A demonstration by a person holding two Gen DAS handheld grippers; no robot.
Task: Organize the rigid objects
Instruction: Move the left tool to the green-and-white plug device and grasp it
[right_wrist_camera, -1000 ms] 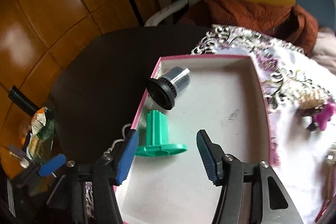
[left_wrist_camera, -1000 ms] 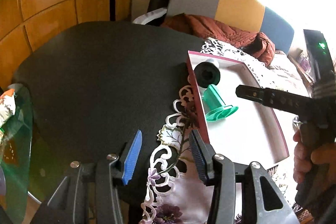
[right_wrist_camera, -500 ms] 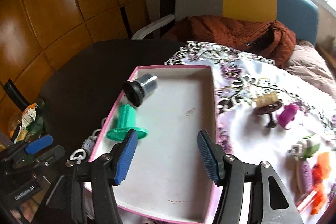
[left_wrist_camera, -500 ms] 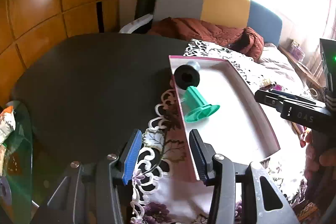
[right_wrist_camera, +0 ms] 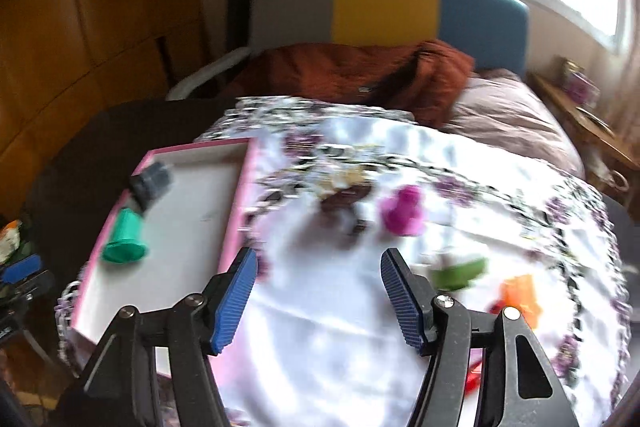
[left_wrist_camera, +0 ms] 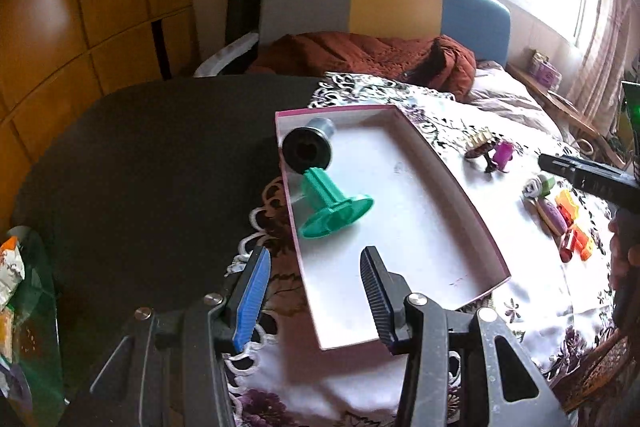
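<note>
A pink-rimmed white tray (left_wrist_camera: 472,211) lies on a floral cloth and holds a black-capped cylinder (left_wrist_camera: 307,147) and a green flanged spool (left_wrist_camera: 334,205). Both also show in the blurred right wrist view, the cylinder (right_wrist_camera: 151,183) and the spool (right_wrist_camera: 125,239). My left gripper (left_wrist_camera: 316,295) is open and empty over the tray's near corner. My right gripper (right_wrist_camera: 316,291) is open and empty above the cloth, right of the tray (right_wrist_camera: 236,203). A purple toy (right_wrist_camera: 402,213), a brown piece (right_wrist_camera: 344,197), a green piece (right_wrist_camera: 460,275) and an orange piece (right_wrist_camera: 518,295) lie on the cloth.
A dark round table (left_wrist_camera: 140,163) lies left of the cloth. A sofa with a rust blanket (left_wrist_camera: 368,55) stands behind. A glass shelf with packets (left_wrist_camera: 16,287) is at the far left. Small toys (left_wrist_camera: 556,211) lie right of the tray.
My right gripper has swung from over the tray to the right, over the cloth with the loose toys. My left gripper has shifted right and pulled back, so more of the tray shows.
</note>
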